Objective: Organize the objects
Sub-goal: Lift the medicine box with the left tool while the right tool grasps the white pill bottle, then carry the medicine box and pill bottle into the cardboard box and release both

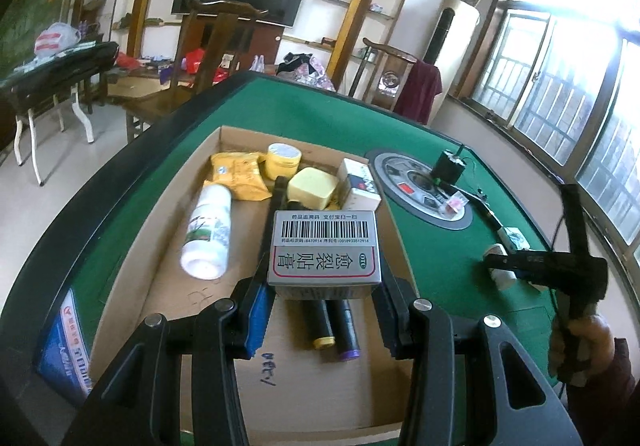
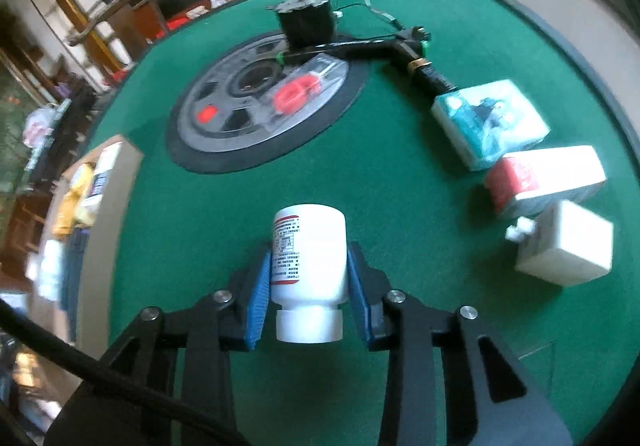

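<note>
Silver box (image 1: 323,250): clamped between the pads of my left gripper (image 1: 322,300), held above the cardboard tray (image 1: 192,278), long axis across my fingers.
White bottle (image 2: 309,246): my right gripper (image 2: 308,284) is closed on its body, cap toward me, over the green table (image 2: 400,205), well right of the tray.
Nearer arm: left, already over the tray's 2 tubes (image 1: 334,320).
Next: probably lower the box into bare cardboard.

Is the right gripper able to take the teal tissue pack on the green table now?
Probably not yet. The right gripper is shut on a white pill bottle, so its jaws are full, though the teal tissue pack lies uncovered on the green table.
</note>
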The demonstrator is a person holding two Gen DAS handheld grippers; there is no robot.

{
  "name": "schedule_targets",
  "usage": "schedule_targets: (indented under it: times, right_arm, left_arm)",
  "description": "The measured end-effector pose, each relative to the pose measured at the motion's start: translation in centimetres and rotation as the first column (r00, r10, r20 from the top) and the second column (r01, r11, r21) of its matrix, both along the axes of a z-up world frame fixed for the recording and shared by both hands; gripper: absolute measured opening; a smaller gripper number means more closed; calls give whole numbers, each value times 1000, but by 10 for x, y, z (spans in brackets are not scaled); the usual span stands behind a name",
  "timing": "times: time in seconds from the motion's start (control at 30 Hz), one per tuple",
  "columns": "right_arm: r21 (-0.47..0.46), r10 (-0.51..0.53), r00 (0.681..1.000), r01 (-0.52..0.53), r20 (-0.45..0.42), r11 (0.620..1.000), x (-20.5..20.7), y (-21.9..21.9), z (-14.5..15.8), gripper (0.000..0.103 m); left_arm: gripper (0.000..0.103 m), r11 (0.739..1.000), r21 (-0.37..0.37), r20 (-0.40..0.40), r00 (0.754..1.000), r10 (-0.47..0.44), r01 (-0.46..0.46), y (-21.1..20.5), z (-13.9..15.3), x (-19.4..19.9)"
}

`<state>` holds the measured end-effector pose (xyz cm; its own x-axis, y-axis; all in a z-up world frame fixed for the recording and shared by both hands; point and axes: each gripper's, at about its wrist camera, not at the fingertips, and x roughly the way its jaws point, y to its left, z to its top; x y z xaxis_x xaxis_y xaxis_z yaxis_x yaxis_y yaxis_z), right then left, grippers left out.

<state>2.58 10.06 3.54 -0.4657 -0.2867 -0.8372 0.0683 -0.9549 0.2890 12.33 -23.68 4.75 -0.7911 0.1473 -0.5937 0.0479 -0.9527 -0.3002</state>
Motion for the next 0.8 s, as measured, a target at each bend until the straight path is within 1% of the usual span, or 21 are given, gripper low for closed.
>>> schedule_targets:
  times: [0.07, 0.23, 0.33, 0.43, 0.5, 0.6, 0.73, 0.8]
  right_arm:
    - [-54, 27, 1000, -27, -6, 998, 7, 0, 6, 33]
    - [-118, 116, 992, -121, -49, 986, 21, -20, 31, 33]
    - [-165, 185, 982, -190, -48, 968, 24, -37, 42, 33]
    - [-209, 259, 965, -261, -38, 942, 22, -67, 46, 33]
    - [-231, 306, 952, -304, -28, 924, 22, -88, 48, 33]
    - [-232, 370, 929, -363, -14, 902, 23, -124, 48, 33]
    - [-188, 432, 902, -424, -1, 886, 22, -168, 44, 33]
    - [-150, 451, 893, -444, 11, 883, 19, -190, 38, 33]
  left_arm:
    - [40, 1000, -2, 8, 1000, 5, -5, -5, -2, 0]
    - [40, 999, -26, 32, 999, 36, -35, -13, -6, -3]
    - [40, 997, -45, 63, 996, 61, -58, -22, -11, -5]
    - [40, 996, -47, 96, 992, 79, -75, -33, -17, -11]
    - [40, 995, -61, 119, 989, 89, -82, -38, -20, -18]
    - [40, 992, -89, 140, 985, 96, -84, -40, -23, -26]
    - [40, 990, -124, 162, 983, 88, -68, -38, -23, -38]
    - [40, 987, -148, 168, 982, 83, -58, -35, -24, -44]
